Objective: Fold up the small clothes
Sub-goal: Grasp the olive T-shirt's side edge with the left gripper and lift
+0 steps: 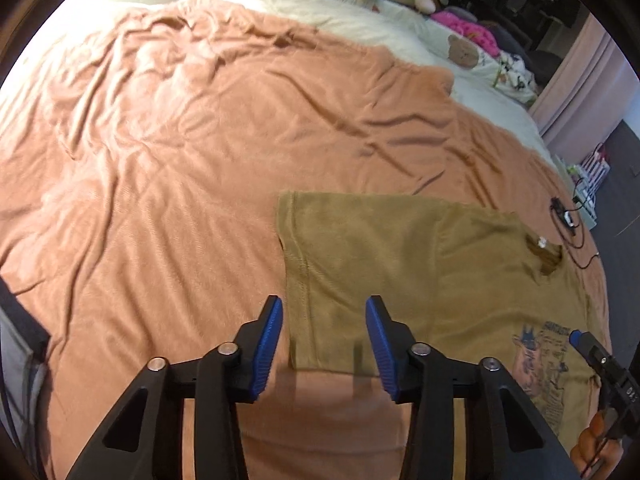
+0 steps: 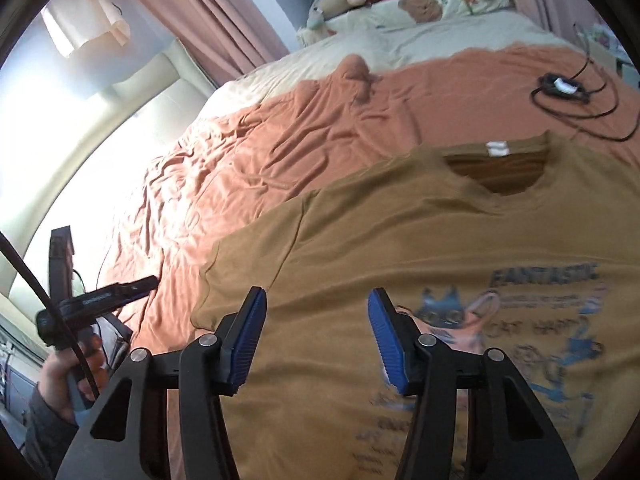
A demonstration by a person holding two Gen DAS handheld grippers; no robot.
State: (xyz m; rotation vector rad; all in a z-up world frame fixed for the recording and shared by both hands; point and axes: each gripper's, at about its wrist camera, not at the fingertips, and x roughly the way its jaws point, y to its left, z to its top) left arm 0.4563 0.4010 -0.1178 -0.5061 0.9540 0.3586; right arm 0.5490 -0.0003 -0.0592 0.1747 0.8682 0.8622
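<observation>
An olive-brown T-shirt (image 1: 420,264) lies spread flat, print side up, on the orange-pink sheet (image 1: 180,152) that covers the bed; its neck opening with a white label (image 2: 497,148) points toward the far end of the bed, where cream bedding (image 2: 420,36) and soft toys (image 2: 420,8) lie; the left tongs (image 1: 324,344) hang over the shirt's left sleeve, the left blue pad (image 1: 268,348) above bare sheet just outside the sleeve's hem and the right pad (image 1: 380,348) above the sleeve cloth, so the hem's edge runs up between them; the tongs stand partly spread with nothing pinched, and I cannot tell whether the pads touch the cloth; the right tongs (image 2: 318,340) hang over the chest of the shirt, just to the left of the blue cat print and the word FANTASTIC (image 2: 544,276), both pads (image 2: 248,340) above brown cloth, partly spread and pinching nothing; from the left wrist view the tip of the right tongs shows at the right edge over the printed chest; from the right wrist view a hand (image 2: 60,376) grips the left tool at the far left beside the bed; a black cable with a small device (image 2: 560,86) lies on the sheet beyond the collar, well apart from both tongs.
</observation>
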